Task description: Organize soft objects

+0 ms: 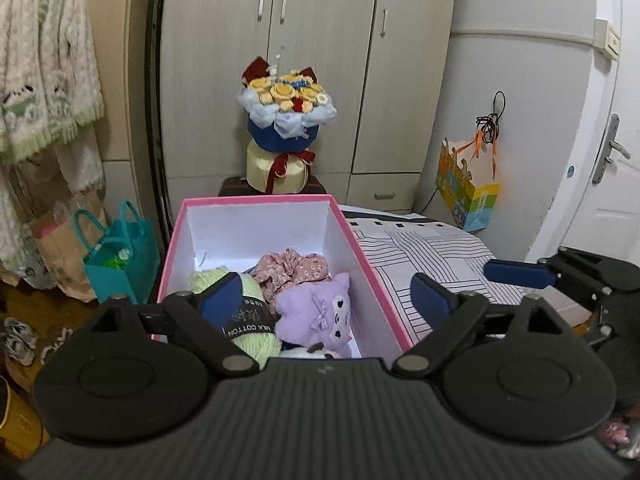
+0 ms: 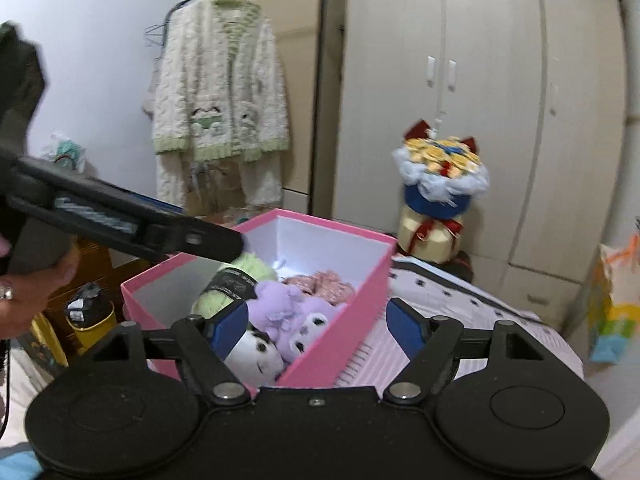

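Note:
A pink box [image 1: 376, 256] with white inside stands on the striped bed. It holds a green yarn ball [image 1: 250, 320], a pink floral cloth [image 1: 294, 270], a purple plush [image 1: 320, 314] and a white plush [image 2: 256, 354]. My left gripper [image 1: 326, 300] is open and empty, hovering over the box's near end. My right gripper [image 2: 318, 328] is open and empty, straddling the box's right wall [image 2: 340, 320]. The left gripper's body [image 2: 120, 216] crosses the right wrist view at the left. The right gripper's fingers [image 1: 516, 272] show at the right in the left wrist view.
A flower bouquet [image 1: 286, 120] stands on a stool behind the box, before a wardrobe [image 1: 320, 60]. A teal bag [image 1: 120, 256] and paper bag stand on the floor at left. A knitted cardigan [image 2: 220, 92] hangs on a rack. The striped bedsheet [image 1: 432, 256] lies right of the box.

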`<state>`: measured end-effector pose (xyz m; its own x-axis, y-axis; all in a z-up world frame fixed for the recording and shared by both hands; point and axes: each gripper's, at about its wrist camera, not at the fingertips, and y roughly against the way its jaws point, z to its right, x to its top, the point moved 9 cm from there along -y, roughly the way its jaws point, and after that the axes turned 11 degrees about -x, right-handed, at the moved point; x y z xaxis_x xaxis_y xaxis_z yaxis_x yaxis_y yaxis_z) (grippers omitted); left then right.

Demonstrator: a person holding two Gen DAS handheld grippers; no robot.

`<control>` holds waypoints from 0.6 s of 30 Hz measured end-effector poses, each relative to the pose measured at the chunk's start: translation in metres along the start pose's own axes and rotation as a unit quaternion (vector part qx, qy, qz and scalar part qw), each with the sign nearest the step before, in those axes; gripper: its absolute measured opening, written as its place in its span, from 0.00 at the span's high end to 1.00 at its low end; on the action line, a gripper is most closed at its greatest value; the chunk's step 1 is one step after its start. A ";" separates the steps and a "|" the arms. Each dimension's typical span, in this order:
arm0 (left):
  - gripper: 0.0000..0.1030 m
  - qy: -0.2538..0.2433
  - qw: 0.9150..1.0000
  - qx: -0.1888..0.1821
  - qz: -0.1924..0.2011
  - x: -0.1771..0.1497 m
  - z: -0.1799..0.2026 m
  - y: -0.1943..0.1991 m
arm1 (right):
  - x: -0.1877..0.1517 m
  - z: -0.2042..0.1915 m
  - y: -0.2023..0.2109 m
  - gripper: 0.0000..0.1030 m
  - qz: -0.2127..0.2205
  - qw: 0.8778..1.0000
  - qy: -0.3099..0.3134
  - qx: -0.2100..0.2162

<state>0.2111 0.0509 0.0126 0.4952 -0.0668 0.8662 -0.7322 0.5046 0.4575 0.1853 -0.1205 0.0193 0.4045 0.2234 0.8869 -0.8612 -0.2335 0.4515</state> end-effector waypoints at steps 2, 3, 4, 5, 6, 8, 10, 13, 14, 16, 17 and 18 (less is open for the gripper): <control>0.05 -0.010 1.000 0.005 0.002 0.000 0.010 0.011 | -0.002 0.008 0.008 0.20 -0.006 1.000 -0.013 -0.005; 0.03 -0.014 1.000 0.010 0.003 0.000 0.014 0.016 | -0.002 0.011 0.013 0.18 -0.007 1.000 -0.018 -0.008; 0.01 -0.017 1.000 0.017 0.003 0.000 0.018 0.021 | -0.003 0.014 0.017 0.15 -0.008 1.000 -0.020 -0.011; 0.00 -0.017 0.999 0.027 0.004 0.000 0.021 0.026 | -0.003 0.017 0.020 0.14 -0.009 1.000 -0.021 -0.015; 0.00 -0.015 0.999 0.039 0.003 0.000 0.023 0.030 | -0.004 0.020 0.025 0.11 -0.009 0.999 -0.023 -0.021; 0.00 -0.001 0.998 0.062 -0.002 -0.002 0.026 0.040 | -0.004 0.025 0.033 0.04 -0.008 0.999 -0.032 -0.031; 0.00 0.017 0.997 0.074 -0.004 -0.003 0.028 0.048 | -0.005 0.030 0.039 0.00 -0.014 0.998 -0.045 -0.044; 0.00 0.009 0.995 0.097 0.016 -0.005 0.032 0.061 | -0.008 0.038 0.051 0.00 -0.021 0.995 -0.059 -0.078; 0.00 -0.002 0.995 0.100 0.018 -0.006 0.036 0.065 | -0.011 0.041 0.057 0.00 -0.020 0.993 -0.063 -0.093; 0.00 -0.018 0.995 0.099 0.016 -0.011 0.043 0.070 | -0.015 0.045 0.068 0.00 -0.013 0.992 -0.068 -0.107; 0.00 -0.019 0.995 0.096 0.017 -0.014 0.046 0.072 | -0.016 0.045 0.074 0.00 -0.006 0.992 -0.070 -0.104; 0.00 -0.015 0.995 0.094 0.020 -0.017 0.049 0.073 | -0.015 0.046 0.080 0.00 0.005 0.992 -0.075 -0.101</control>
<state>0.1268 0.0469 0.0412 0.4520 -0.0770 0.8887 -0.8269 0.3376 0.4498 0.1244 -0.1862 0.0464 0.4244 0.0761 0.9023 -0.9030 -0.0381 0.4279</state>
